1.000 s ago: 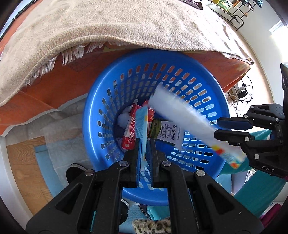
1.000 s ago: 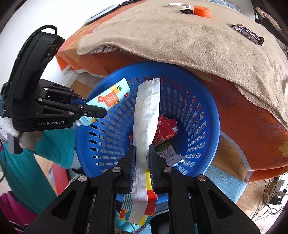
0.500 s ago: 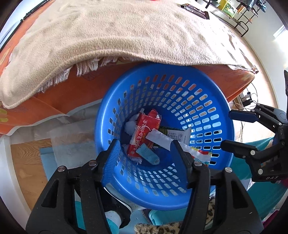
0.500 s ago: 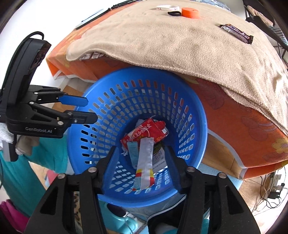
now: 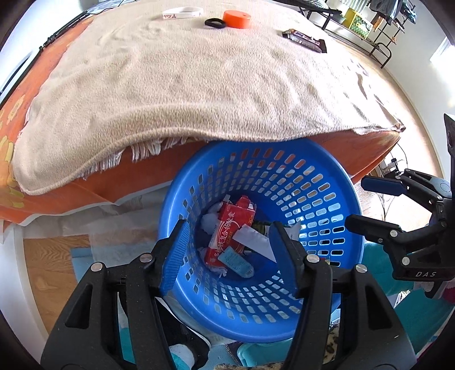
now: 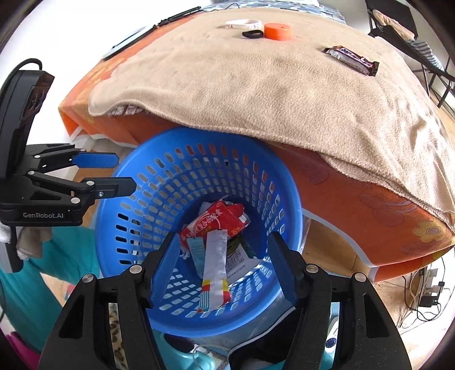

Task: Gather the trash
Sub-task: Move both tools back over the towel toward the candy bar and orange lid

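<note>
Below your two claws: one blue perforated basket (image 5: 284, 307), tilted, its far rim tucked against the orange-covered edge under a beige fringed towel (image 5: 199, 85).

Left claw (image 5: 229, 247): jaws parted about midway, blue pads apart, nothing between them and nothing touched. Its jaws have just been opening. It hangs over the basket's near rim, pointing steeply down.

Right claw (image 6: 223, 261): jaws likewise spread about midway and just opening further, pads bare, gripping nothing. It hangs over the same basket, beside the left claw.

Contents on the basket floor, straight ahead of both claws:
- one red carton (image 6: 216, 222) with white lettering, lying flat;
- one pale blue packet (image 5: 235, 260), lying on the near end of the red carton;
- one long white wrapper (image 6: 216, 264) with a coloured end, lying beside the blue packet and running up the near wall toward your right claw;
- one green-and-white label or packet (image 6: 239, 256), partly under the white wrapper;
- crumpled white tissue (image 5: 209, 222) beyond the carton.

Beyond the basket, well away from both claws, on the towel:
- one dark snack-bar wrapper (image 6: 351, 61);
- one orange round cap (image 6: 277, 31);
- one black ring (image 6: 252, 34), just beside the cap;
- one white band (image 6: 243, 24).
</note>
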`<state>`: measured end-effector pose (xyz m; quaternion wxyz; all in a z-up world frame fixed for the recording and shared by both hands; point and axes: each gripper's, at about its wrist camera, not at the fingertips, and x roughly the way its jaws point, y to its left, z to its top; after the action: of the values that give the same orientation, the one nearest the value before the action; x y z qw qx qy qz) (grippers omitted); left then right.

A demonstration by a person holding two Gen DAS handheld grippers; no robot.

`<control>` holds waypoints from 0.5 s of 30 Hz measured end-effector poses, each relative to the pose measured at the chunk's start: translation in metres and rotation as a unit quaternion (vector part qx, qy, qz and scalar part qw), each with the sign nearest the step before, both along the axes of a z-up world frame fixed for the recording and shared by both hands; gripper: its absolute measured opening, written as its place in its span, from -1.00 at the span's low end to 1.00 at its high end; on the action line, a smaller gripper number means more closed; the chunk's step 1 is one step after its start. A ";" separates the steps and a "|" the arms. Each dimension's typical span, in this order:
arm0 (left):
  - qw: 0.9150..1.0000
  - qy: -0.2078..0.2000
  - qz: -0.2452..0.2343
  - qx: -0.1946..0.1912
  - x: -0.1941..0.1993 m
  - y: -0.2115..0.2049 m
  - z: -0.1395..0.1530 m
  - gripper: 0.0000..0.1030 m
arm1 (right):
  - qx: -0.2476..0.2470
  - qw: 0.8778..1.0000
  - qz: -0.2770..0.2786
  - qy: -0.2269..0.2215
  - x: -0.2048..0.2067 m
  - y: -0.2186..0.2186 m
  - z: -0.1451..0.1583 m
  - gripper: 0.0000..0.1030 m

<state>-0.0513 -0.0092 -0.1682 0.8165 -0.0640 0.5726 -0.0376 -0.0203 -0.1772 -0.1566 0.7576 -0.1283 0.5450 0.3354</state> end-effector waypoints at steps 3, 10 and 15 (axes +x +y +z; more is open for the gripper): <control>1.000 -0.009 -0.004 0.003 0.006 -0.003 0.008 0.17 | 0.007 1.000 -0.012 -0.008 0.005 -0.003 0.006 0.23; 0.999 -0.036 -0.009 0.003 0.037 -0.005 0.036 0.17 | 0.044 0.997 -0.053 -0.036 0.027 -0.015 0.030 0.23; 0.998 -0.058 -0.016 0.007 0.072 -0.004 0.060 0.17 | 0.064 0.992 -0.088 -0.064 0.055 -0.026 0.051 0.23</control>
<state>0.0209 -0.0133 -0.1086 0.8482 -0.0462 0.5252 -0.0505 0.0350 -0.2033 -0.1054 0.8245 -0.0524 0.4816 0.2926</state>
